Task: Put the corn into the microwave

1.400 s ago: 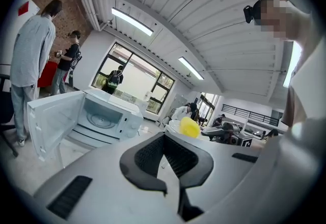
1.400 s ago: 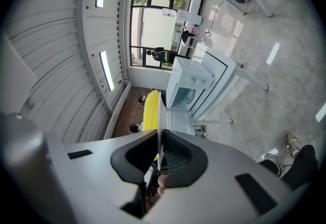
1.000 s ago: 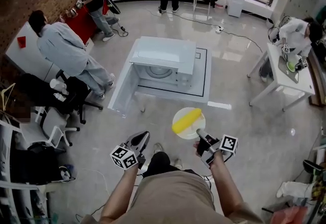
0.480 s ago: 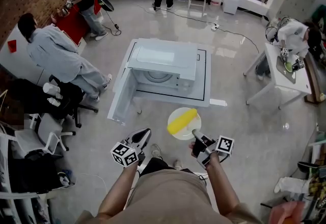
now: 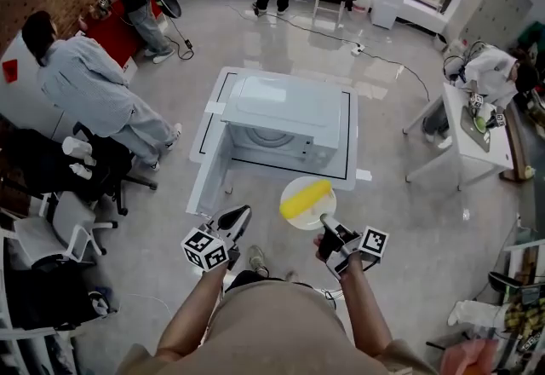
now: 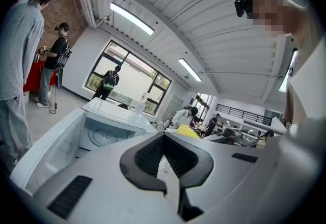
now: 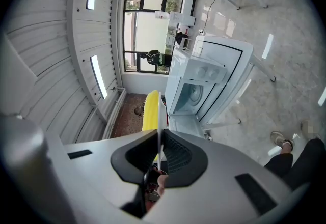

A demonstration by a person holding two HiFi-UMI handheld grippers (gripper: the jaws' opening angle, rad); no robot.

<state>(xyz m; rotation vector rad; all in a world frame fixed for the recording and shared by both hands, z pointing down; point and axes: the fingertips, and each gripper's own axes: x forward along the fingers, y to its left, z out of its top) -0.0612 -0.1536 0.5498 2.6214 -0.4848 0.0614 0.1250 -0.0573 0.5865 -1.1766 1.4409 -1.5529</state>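
A yellow corn cob point(image 5: 305, 199) lies on a round white plate point(image 5: 317, 215). My right gripper point(image 5: 324, 222) is shut on the plate's near rim and holds it level above the floor. In the right gripper view the plate point(image 7: 159, 111) shows edge-on between the pads of my right gripper point(image 7: 159, 139), with the corn point(image 7: 150, 111) on its left. The white microwave point(image 5: 285, 116) stands ahead, its door point(image 5: 207, 175) swung open to the left and its cavity point(image 6: 102, 134) bare. My left gripper point(image 5: 238, 218) is shut on nothing, left of the plate; the left gripper point(image 6: 163, 139) points at the microwave.
The microwave stands on a low white table point(image 5: 351, 152). A seated person point(image 5: 85, 83) and office chairs point(image 5: 77, 211) are at the left. A white desk point(image 5: 473, 139) stands at the right. More people stand at the back by the window, and a cable point(image 5: 383, 54) crosses the floor.
Both grippers and the plate with the corn have moved forward, closer to the open microwave. Neither grip has changed.
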